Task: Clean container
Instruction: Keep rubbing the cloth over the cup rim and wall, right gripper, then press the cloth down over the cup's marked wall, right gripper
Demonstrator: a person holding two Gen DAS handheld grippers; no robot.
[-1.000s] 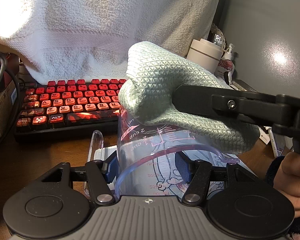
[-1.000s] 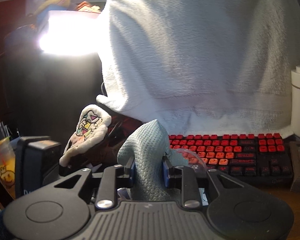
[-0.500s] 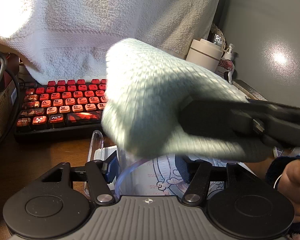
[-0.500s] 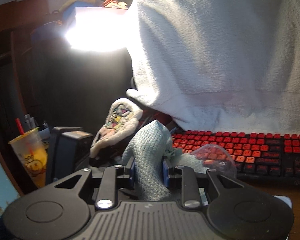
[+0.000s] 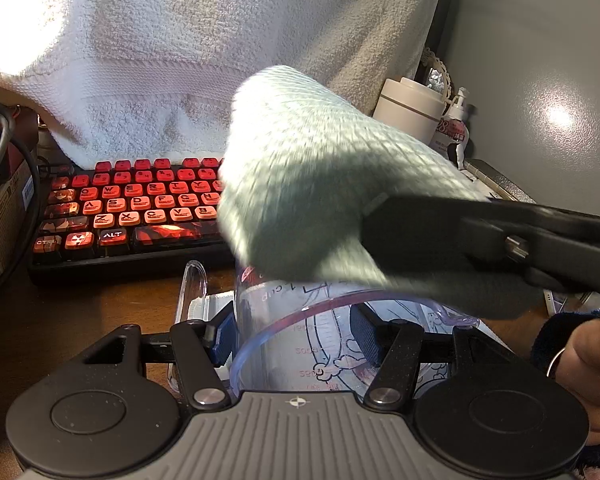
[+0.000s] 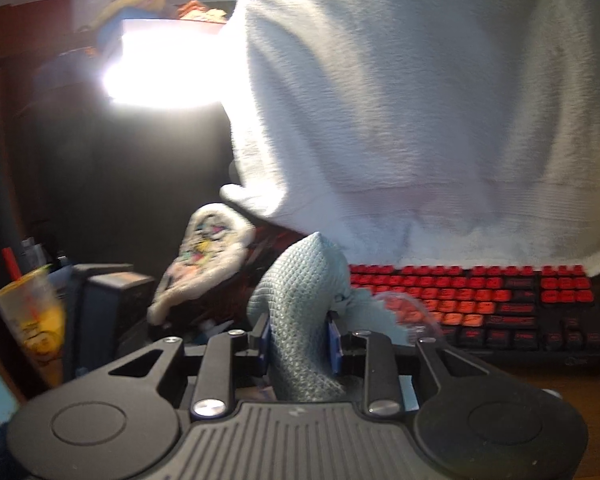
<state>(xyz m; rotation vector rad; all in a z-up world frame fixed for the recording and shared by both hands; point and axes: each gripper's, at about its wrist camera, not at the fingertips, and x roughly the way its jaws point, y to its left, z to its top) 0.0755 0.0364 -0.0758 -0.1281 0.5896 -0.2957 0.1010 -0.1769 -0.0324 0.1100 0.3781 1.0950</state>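
On the desk before the keyboard [image 5: 132,208], your left gripper [image 5: 296,340] clamps the clear cup [image 5: 300,320] upright while your right gripper [image 6: 298,340], jaws just easing, pinches the cloth [image 5: 312,184] above its rim, wiping seemingly midway, inside likely left.

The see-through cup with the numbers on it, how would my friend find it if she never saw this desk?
Find the red-and-black keyboard under the big white towel. Just in front of it, nearest the camera, the clear measuring cup stands upright between the left gripper's jaws. It is the only transparent thing there, printed with cup markings and a cartoon drawing, with a pale green cloth hanging over its mouth.
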